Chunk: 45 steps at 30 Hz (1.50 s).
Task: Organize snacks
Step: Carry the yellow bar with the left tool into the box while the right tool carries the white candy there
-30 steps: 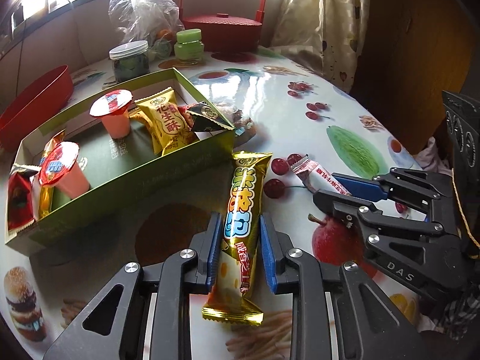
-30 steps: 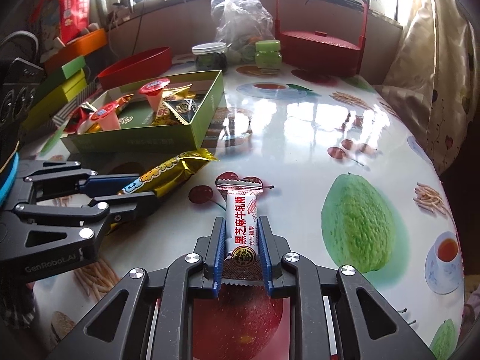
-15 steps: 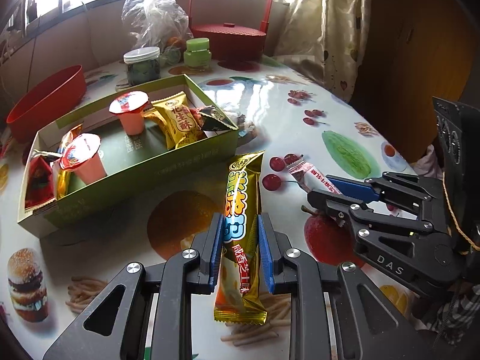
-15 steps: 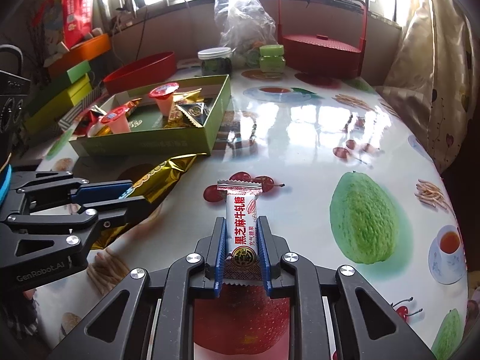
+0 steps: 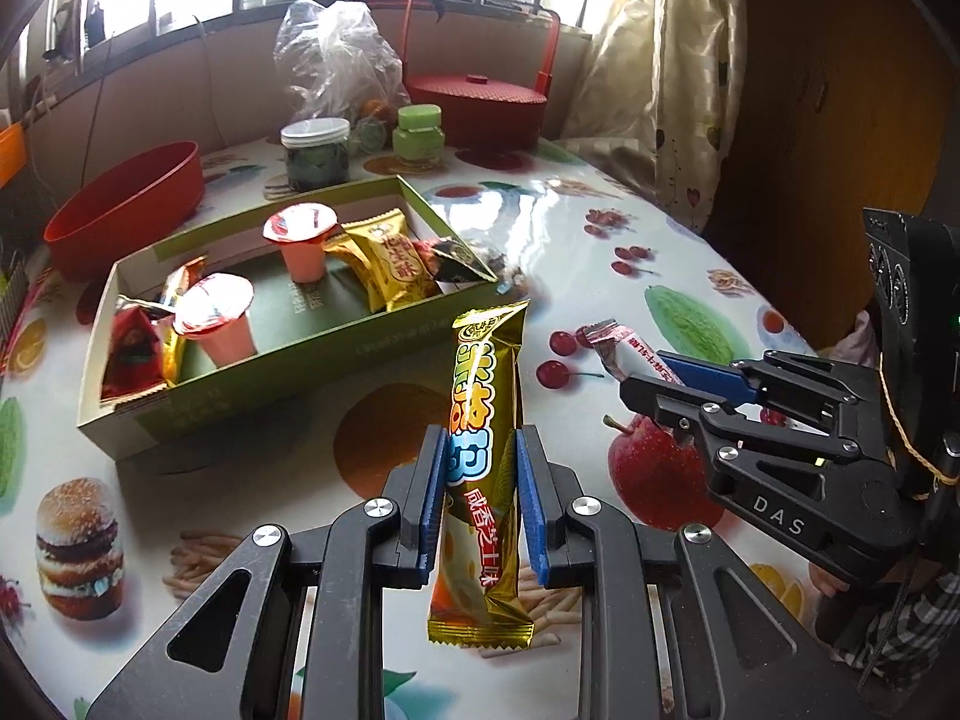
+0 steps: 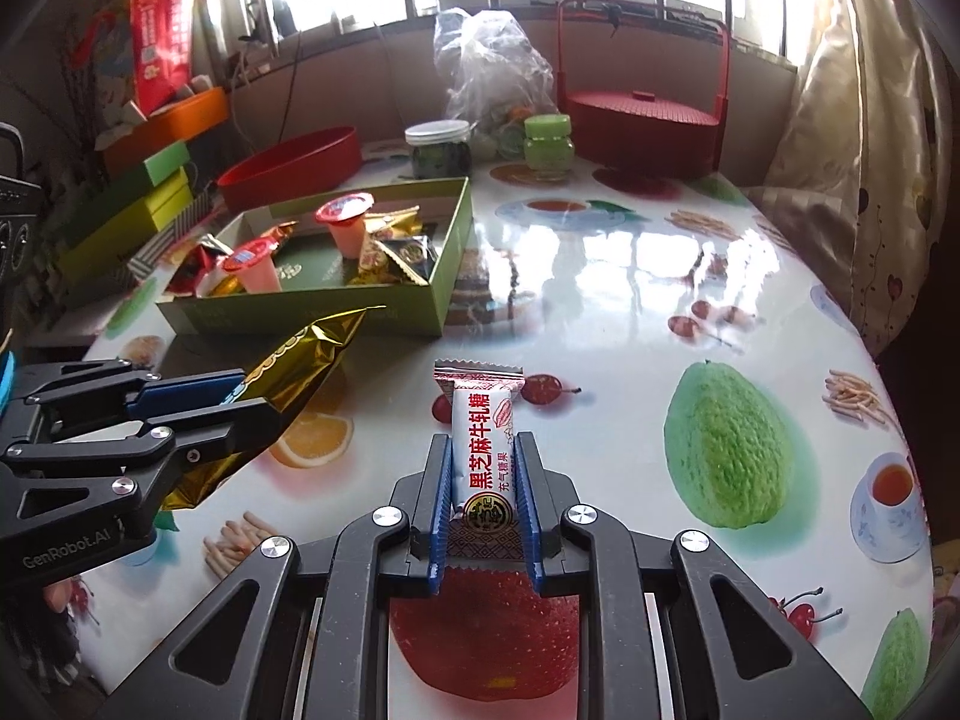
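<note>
Since a second ago both snacks have risen off the fruit-print tablecloth (image 6: 630,276): the left gripper (image 5: 480,498) clamps the long gold-foil snack bar (image 5: 483,450), the right gripper (image 6: 480,492) the white nougat candy (image 6: 482,450). Two pink jelly cups (image 5: 222,324) stand in the green cardboard box (image 5: 288,378); its other wrappers overlap, uncountable.

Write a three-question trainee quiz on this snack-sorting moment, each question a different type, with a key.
1. True or false: the left gripper is shut on the gold snack bar.
2. The right gripper holds: A) a jelly cup B) the white nougat candy C) nothing
3. Fill in: two jelly cups stand inside the green ____.

Key: 1 true; 2 B; 3 box.
</note>
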Available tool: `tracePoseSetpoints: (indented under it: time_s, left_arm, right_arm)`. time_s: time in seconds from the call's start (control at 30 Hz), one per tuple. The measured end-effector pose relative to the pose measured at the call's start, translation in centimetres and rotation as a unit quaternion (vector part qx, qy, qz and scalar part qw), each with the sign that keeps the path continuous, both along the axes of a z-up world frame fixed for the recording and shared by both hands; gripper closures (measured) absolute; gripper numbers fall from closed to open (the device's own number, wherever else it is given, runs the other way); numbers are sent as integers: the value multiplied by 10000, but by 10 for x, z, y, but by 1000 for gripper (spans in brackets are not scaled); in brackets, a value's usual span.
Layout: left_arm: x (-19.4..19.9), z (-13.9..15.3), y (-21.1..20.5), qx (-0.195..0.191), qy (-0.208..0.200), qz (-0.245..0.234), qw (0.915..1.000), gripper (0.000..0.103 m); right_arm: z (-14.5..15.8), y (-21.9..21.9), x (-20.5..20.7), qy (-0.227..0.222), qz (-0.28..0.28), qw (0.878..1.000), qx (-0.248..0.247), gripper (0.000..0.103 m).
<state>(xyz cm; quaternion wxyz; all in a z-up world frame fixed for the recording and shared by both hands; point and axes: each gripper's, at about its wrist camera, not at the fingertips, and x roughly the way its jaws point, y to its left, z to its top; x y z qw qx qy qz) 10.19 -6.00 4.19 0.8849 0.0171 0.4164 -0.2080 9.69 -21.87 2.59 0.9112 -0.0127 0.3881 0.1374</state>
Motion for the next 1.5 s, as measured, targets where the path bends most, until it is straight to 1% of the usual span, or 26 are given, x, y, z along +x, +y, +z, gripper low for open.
tracePoseSetpoints:
  time_s: [0.6,1.03,1.2,1.3,1.5]
  left_arm:
    - [-8,15,22,-13,-269,304,9992,79]
    - [-5,22,39,-45,-356,515,9980,79]
    - [-2,24,47,-58,-391,625,9973,79]
    - [3,25,54,-69,-396,731,9965,79]
    - [13,27,65,-42,-412,839,9956,79]
  right_arm:
    - [15,13,0,-221,99,9997,28,84]
    - [28,22,9,-405,151,9991,33,84]
    - [31,24,15,-441,162,9989,18,84]
    - [33,23,23,-408,150,9990,109,84]
    - [40,27,38,-466,162,9987,117,84]
